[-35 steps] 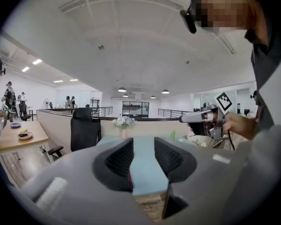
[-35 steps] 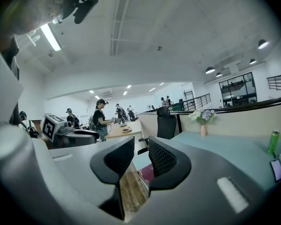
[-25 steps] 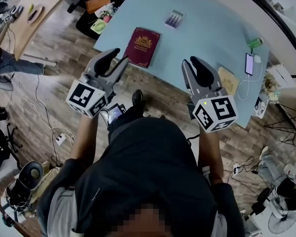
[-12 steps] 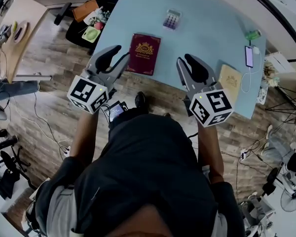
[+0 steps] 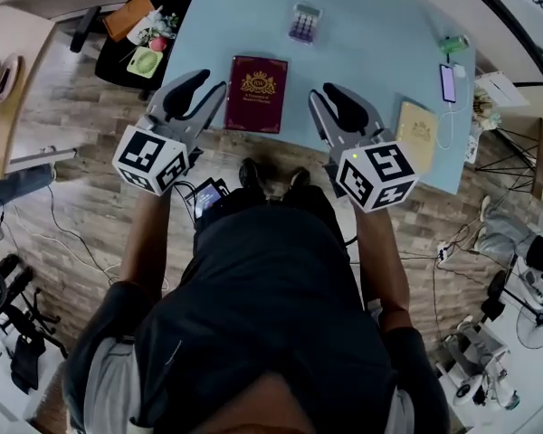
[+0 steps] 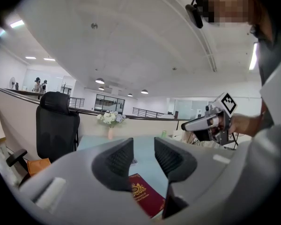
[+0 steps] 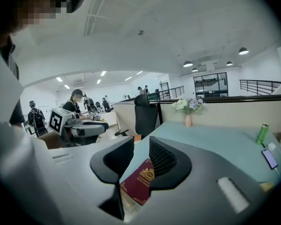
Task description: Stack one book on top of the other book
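Observation:
A maroon book (image 5: 257, 93) with a gold crest lies flat near the front edge of the light blue table (image 5: 371, 34). A thinner tan book (image 5: 416, 136) lies at the table's front right corner. My left gripper (image 5: 213, 80) hovers just left of the maroon book, over the table's edge, open and empty. My right gripper (image 5: 322, 91) hangs between the two books, also open and empty. The maroon book (image 6: 145, 198) shows below the jaws in the left gripper view (image 6: 144, 146), and the same book (image 7: 139, 184) shows past the right gripper (image 7: 141, 146).
A calculator (image 5: 304, 23) lies behind the maroon book. A phone (image 5: 448, 82) on a cable and a green can (image 5: 452, 43) sit at the right edge. A flower vase (image 7: 188, 109) stands at the far side and a black chair (image 6: 56, 125) beyond the table.
Both grippers have come forward to the table's front edge, beside the maroon book. Their jaws stay apart and nothing was picked up.

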`<act>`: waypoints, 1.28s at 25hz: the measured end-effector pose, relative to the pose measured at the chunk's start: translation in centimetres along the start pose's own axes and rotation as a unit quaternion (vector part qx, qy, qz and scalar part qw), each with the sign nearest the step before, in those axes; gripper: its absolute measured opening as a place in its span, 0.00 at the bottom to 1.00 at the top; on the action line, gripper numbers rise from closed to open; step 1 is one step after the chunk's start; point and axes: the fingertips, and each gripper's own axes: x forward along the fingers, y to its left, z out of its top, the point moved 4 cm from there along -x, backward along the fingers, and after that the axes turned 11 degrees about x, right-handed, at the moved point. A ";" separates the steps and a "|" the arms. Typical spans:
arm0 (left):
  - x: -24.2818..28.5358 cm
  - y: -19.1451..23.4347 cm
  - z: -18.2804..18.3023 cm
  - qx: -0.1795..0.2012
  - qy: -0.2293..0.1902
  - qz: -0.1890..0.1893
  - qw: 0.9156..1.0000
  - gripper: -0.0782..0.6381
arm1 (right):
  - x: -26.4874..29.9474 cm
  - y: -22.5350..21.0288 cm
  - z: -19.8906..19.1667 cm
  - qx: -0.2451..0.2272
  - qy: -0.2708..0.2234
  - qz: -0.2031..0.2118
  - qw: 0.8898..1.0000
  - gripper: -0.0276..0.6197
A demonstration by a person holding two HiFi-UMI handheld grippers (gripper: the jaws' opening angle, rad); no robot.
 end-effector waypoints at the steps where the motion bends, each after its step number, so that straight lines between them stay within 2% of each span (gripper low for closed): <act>1: 0.3 0.3 -0.3 -0.004 0.002 0.001 1.000 0.38 | 0.5 -0.3 -0.1 0.001 0.004 -0.001 1.000 0.17; 10: 2.3 2.4 -4.1 -0.030 0.040 0.018 0.999 0.38 | 5.6 -3.0 -3.2 0.031 0.043 0.010 0.999 0.17; 17: 3.8 3.4 -8.8 -0.059 0.086 0.032 0.994 0.38 | 9.5 -5.7 -7.0 0.058 0.084 0.014 0.995 0.19; 32: 6.6 3.0 -21.8 -0.137 0.191 0.035 0.971 0.38 | 15.5 -11.3 -18.1 0.132 0.180 -0.002 0.975 0.26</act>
